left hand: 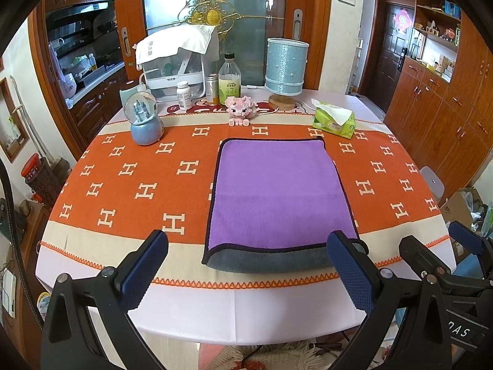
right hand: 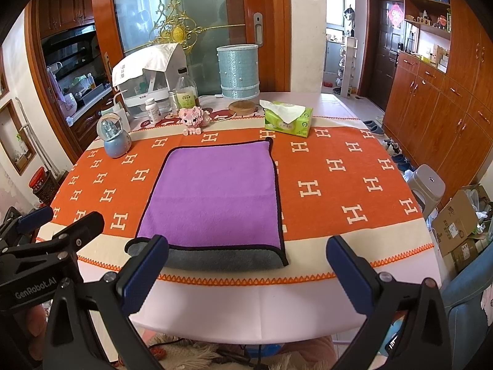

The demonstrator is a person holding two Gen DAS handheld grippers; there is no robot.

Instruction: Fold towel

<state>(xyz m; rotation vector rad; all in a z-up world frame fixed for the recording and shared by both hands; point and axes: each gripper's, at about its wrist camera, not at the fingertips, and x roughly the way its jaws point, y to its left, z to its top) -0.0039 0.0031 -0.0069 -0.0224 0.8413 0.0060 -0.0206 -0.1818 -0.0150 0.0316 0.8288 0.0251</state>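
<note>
A purple towel (left hand: 277,191) with a dark border lies flat on the orange patterned tablecloth, folded over so a grey strip of its underside shows along the near edge (left hand: 268,260). It also shows in the right wrist view (right hand: 215,191). My left gripper (left hand: 246,265) is open and empty, hovering at the table's near edge, just short of the towel's near edge. My right gripper (right hand: 246,265) is open and empty, beside the left one, with its left finger (right hand: 144,271) in front of the towel's near left corner. The right gripper shows in the left wrist view (left hand: 443,259).
At the table's far side stand a snow globe (left hand: 144,120), a pink brick pig (left hand: 240,109), bottles (left hand: 229,77), a blue lamp (left hand: 286,67), a covered white appliance (left hand: 175,61) and a green tissue box (left hand: 334,120). A grey stool (right hand: 426,185) and cardboard boxes (right hand: 459,225) stand to the right.
</note>
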